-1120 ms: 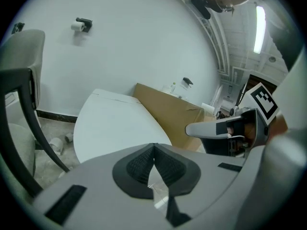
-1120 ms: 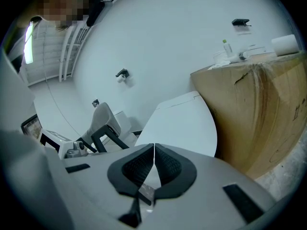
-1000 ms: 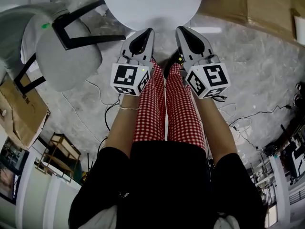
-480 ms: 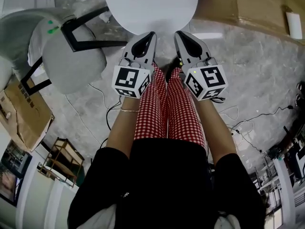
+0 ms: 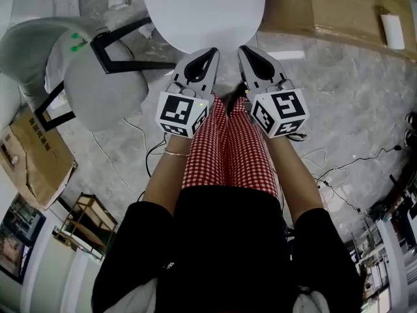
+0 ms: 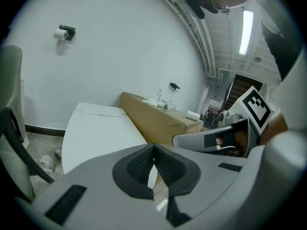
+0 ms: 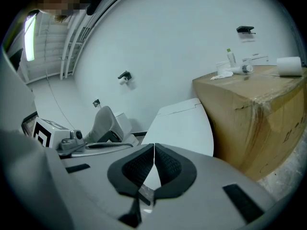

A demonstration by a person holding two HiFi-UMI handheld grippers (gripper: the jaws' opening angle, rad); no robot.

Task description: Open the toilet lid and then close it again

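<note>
Over grey floor (image 5: 352,103), closed toilet lid (image 5: 202,8) lies just beyond left hand-held gripper (image 5: 211,51) and right hand-held gripper (image 5: 242,49); both clamped, empty.

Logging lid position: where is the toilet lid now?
Head view, top centre: the toilet lid lies ahead of left gripper and right gripper, between grey chair and cardboard box.

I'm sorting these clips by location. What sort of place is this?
Likely a mock bathroom corner in a workshop or storeroom: a closed toilet lid and a wall-mounted toilet roll, yet a big cardboard box stands beside it and loose cables lie on the floor.
</note>
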